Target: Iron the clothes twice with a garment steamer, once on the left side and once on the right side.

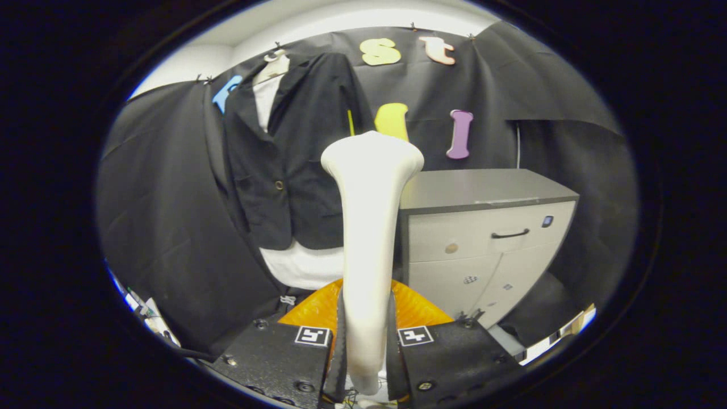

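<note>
The black jacket (295, 153) hangs on a mannequin against the booth wall, left of the grey cabinet (483, 227). Beside it, the white garment steamer (369, 227) stands upright, head upward, handle clamped between the tongs (366, 346).

Pretty even indoor light from overhead, nothing harsh. The white steamer (370, 227) glows a bit washed-out up close, and the black jacket (295, 153) loses its folds. Heavy fisheye bending toward the rim; cabinet (483, 227) edges curve.
</note>
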Available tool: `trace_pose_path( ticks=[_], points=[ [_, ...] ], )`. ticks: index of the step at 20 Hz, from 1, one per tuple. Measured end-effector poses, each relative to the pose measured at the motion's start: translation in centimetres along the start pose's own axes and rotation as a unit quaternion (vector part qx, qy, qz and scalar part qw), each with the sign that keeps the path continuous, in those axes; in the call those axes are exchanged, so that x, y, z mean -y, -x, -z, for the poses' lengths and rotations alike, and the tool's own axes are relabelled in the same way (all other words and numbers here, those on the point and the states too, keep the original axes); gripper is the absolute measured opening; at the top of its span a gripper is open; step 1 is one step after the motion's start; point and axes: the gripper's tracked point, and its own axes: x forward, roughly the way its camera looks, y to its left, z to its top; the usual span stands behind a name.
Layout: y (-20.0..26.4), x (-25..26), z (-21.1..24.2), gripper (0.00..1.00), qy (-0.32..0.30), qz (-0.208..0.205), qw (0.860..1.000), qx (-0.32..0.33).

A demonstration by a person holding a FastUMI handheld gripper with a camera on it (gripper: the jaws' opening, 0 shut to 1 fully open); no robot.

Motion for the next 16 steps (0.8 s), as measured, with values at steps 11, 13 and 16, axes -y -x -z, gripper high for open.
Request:
trace_pose_path(
  ticks=[11,13,16],
  points=[
    [6.2,14.5,-3.3,0.31,-0.022,0.012,0.999,0.043],
    [6.9,17.5,-3.8,0.31,-0.026,0.017,0.998,0.046],
    [7.5,22.2,-3.6,0.31,-0.032,0.025,0.998,0.050]
  ],
)
